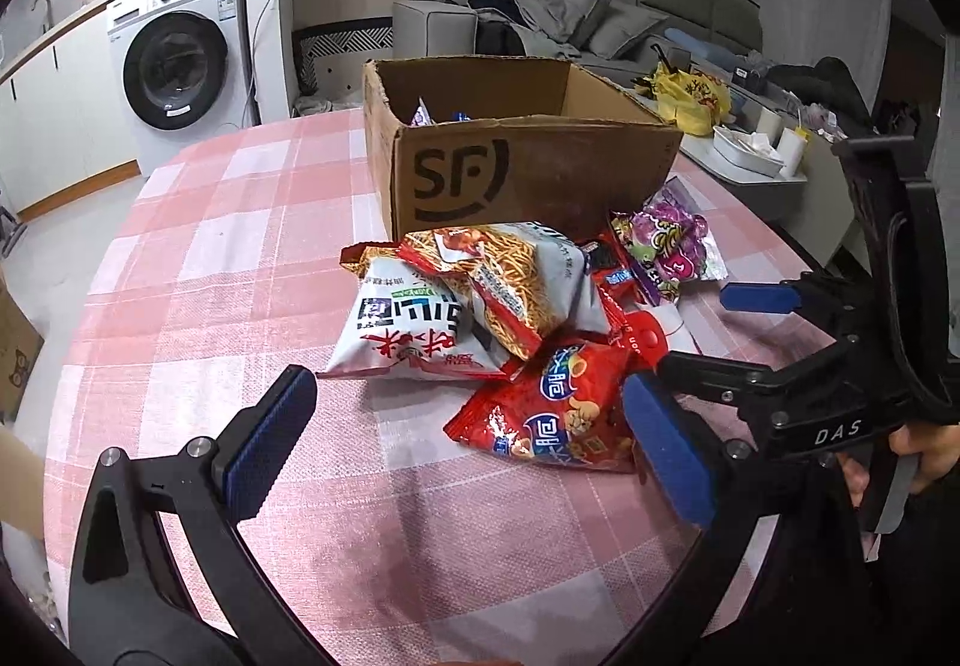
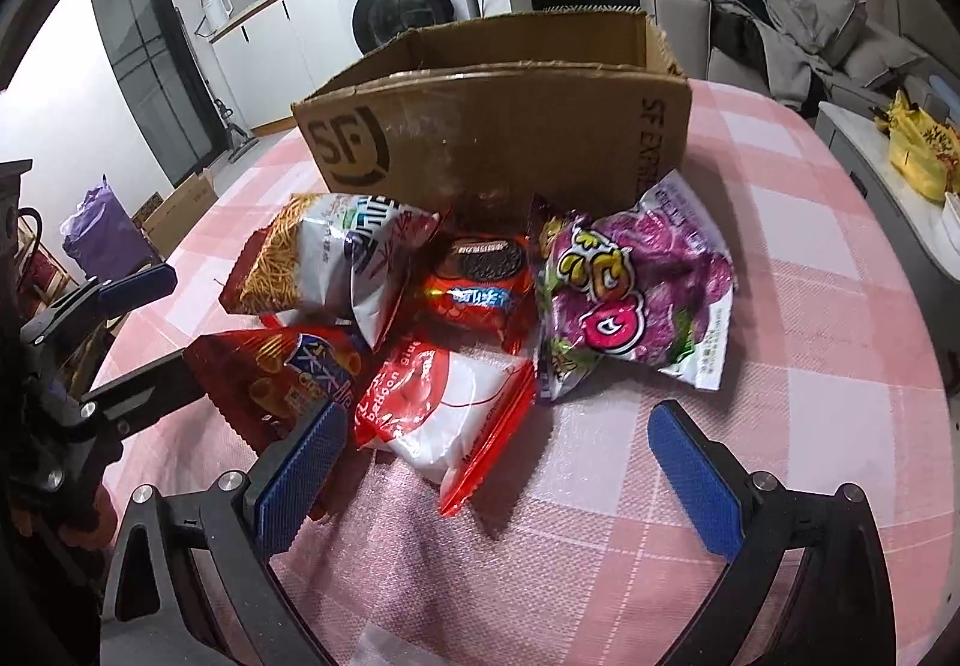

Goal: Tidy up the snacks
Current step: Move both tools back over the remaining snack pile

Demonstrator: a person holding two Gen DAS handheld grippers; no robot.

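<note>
The box (image 1: pixel 516 150) stands open beyond both tongs, on the table (image 1: pixel 240 222), with the snack heap just before it. The left tongs (image 1: pixel 468 444) gape wide and hold nothing; the noodle bag (image 1: pixel 420 324) lies ahead between the fingers, the red bag (image 1: pixel 558 414) by the right pad. The right tongs (image 2: pixel 498 462) are equally spread and empty, the white pouch (image 2: pixel 456 414) nearest, the purple bag (image 2: pixel 636 294) further ahead, the cookie pack (image 2: pixel 480 276) beyond. These puffed bags look light, soft, slippery and crushable, so a crimped edge seems the safest hold.
</note>
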